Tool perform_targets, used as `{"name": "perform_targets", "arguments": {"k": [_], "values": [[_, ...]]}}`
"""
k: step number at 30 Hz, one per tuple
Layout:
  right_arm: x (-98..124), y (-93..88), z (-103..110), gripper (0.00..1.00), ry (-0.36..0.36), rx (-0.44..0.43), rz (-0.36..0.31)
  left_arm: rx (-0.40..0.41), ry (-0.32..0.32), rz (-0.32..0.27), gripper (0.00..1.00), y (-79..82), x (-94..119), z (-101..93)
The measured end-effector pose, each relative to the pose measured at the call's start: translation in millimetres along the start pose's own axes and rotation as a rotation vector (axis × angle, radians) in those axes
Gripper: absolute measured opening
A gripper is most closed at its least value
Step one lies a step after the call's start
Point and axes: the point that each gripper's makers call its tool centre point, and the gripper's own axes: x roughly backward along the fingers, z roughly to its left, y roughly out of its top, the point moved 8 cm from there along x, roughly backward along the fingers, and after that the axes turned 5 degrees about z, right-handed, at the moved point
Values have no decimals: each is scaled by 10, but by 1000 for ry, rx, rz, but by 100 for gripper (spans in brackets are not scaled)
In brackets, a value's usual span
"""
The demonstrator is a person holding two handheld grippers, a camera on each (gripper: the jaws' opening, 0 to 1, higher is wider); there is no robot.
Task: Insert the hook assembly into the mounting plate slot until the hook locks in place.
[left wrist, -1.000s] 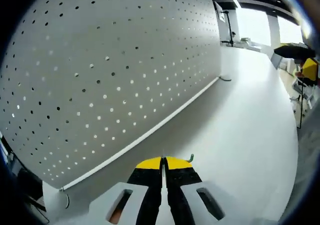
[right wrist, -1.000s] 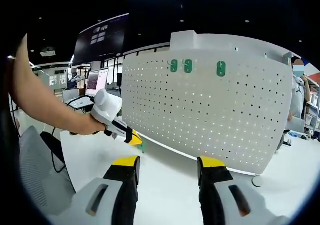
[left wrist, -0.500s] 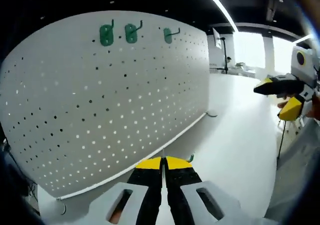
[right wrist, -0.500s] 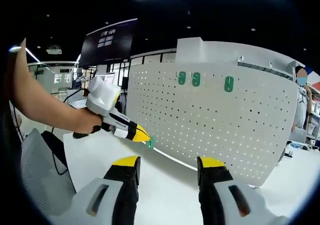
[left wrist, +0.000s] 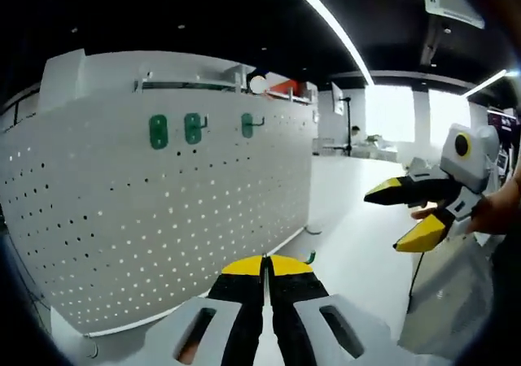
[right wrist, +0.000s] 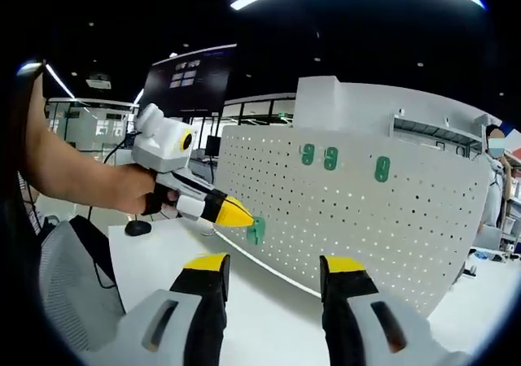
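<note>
The left gripper (right wrist: 230,212) now sits higher than a second ago, raised off the white table (right wrist: 163,256) and nearer the upright white pegboard (right wrist: 358,211), its yellow tips pressed together on a green hook (right wrist: 256,230); in the left gripper view that hook (left wrist: 310,258) peeks out just past the closed tips (left wrist: 264,265). Three green hooks (left wrist: 192,128) hang in a row near the pegboard's (left wrist: 122,220) top edge, now lower and more central in the left view than before. The right gripper (right wrist: 267,262) holds nothing, its jaws spread wide; it has also come into the left view (left wrist: 407,218), jaws apart, with a hand (left wrist: 492,215) behind it.
</note>
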Motion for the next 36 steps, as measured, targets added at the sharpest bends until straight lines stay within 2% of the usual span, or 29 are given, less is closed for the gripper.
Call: {"name": "perform_targets", "arguments": {"k": [12,16,28,36], "values": [[-6,106,85,36,22,24,-27,35,-90,-41,1,185,114,-300],[-16,133,126,32,36,30,-31,21,-106,-44,1,224,128,-390],[-20,119,167,22,40,50,-17,5,-159,-24,1,247,96,-615],[-2,71,158,16,27,53,-1,15,-180,-3,1,229,63,-680]]}}
